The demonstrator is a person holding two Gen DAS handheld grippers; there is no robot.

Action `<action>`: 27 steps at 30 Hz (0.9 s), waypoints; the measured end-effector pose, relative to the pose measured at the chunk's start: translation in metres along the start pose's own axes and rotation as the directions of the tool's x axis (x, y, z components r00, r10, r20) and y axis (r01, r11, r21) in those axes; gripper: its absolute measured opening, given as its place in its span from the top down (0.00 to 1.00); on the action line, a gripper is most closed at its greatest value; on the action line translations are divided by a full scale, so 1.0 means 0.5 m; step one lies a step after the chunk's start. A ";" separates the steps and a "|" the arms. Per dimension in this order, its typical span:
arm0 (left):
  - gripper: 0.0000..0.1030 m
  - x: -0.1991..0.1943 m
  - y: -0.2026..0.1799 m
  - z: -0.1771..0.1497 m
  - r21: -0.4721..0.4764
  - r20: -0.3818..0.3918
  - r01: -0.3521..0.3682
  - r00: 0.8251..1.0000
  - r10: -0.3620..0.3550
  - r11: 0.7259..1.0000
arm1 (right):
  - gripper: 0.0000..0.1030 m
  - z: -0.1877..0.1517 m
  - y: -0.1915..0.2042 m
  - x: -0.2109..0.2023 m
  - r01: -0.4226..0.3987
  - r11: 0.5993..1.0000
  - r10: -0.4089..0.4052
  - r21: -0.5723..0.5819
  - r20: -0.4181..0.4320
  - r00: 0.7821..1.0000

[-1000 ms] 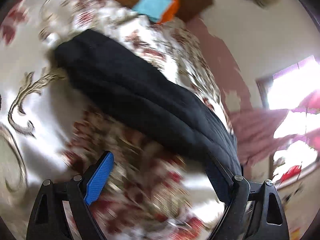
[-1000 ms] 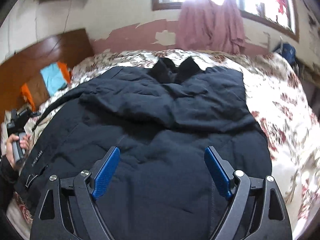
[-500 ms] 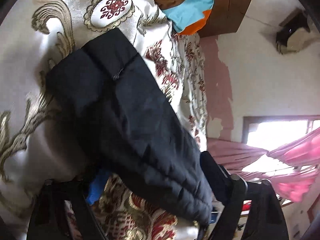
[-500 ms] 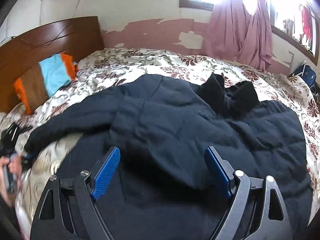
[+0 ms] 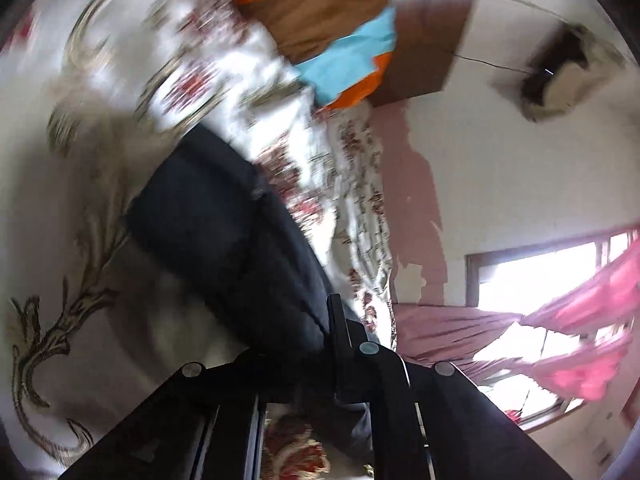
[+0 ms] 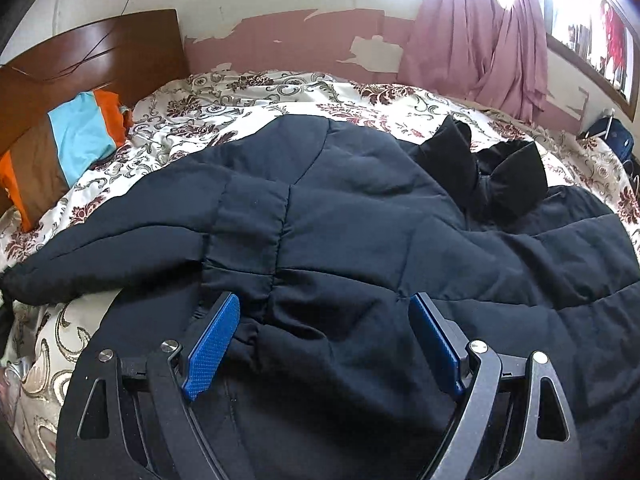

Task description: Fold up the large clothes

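Lying spread across the bed, the dark padded jacket looks barely folded. The left claw has just closed on its outstretched sleeve; the right claw hovers wide open above the body, gripping nothing. Sleeves and body still need folding in.

This is a lived-in home bedroom: a bed with a floral bedspread and wooden headboard, peeling pink wall paint, and pink curtains at a bright window.
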State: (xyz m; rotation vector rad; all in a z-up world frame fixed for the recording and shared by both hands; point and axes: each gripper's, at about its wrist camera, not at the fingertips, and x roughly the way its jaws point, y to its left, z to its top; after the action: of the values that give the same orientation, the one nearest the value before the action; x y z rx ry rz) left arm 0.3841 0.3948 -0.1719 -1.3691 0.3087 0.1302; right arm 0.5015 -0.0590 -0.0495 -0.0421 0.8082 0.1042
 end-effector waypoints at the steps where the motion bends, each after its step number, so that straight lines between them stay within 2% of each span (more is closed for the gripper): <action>1: 0.91 -0.006 -0.014 0.001 0.023 0.012 0.004 1.000 -0.004 1.000 | 0.20 -0.001 -0.004 -0.003 -0.013 1.000 0.013 0.004 0.002 1.000; 5: 0.91 -0.041 -0.118 -0.007 0.210 0.066 0.017 0.997 -0.031 0.978 | 0.20 -0.001 -0.026 -0.031 -0.039 0.999 0.038 0.004 0.023 0.999; 10: 0.91 -0.096 -0.244 -0.053 0.424 0.099 0.059 0.989 -0.111 0.904 | 0.20 -0.019 -0.071 -0.093 -0.072 0.997 0.073 -0.038 0.034 0.997; 14: 0.91 -0.136 -0.351 -0.122 0.567 0.081 0.107 0.979 -0.185 0.817 | 0.20 -0.043 -0.130 -0.155 -0.082 0.995 0.085 -0.060 0.052 0.995; 17: 0.91 -0.147 -0.422 -0.184 0.634 0.032 0.148 0.976 -0.216 0.759 | 0.20 -0.059 -0.187 -0.194 -0.075 0.996 0.079 -0.049 0.067 0.995; 19: 0.91 -0.156 -0.470 -0.241 0.691 -0.004 0.165 0.974 -0.225 0.703 | 0.20 -0.069 -0.232 -0.214 -0.073 0.997 0.075 -0.027 0.068 0.995; 20: 0.91 -0.157 -0.487 -0.265 0.716 -0.019 0.170 0.974 -0.224 0.677 | 0.20 -0.072 -0.250 -0.221 -0.072 0.997 0.073 -0.019 0.070 0.995; 22: 0.91 -0.150 -0.528 -0.333 0.773 -0.070 0.185 0.976 -0.208 0.606 | 0.20 -0.083 -0.294 -0.237 -0.068 0.998 0.068 0.000 0.083 0.994; 27: 0.91 -0.116 -0.578 -0.510 0.849 -0.177 0.215 0.976 -0.124 0.482 | 0.20 -0.111 -0.390 -0.255 -0.064 0.996 0.057 0.068 0.113 0.992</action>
State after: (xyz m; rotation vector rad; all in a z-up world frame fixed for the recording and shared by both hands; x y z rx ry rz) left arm 0.3712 0.0931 0.0745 -0.3583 0.2522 -0.2489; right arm 0.3953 -0.2670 0.0039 0.0556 0.7019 0.1336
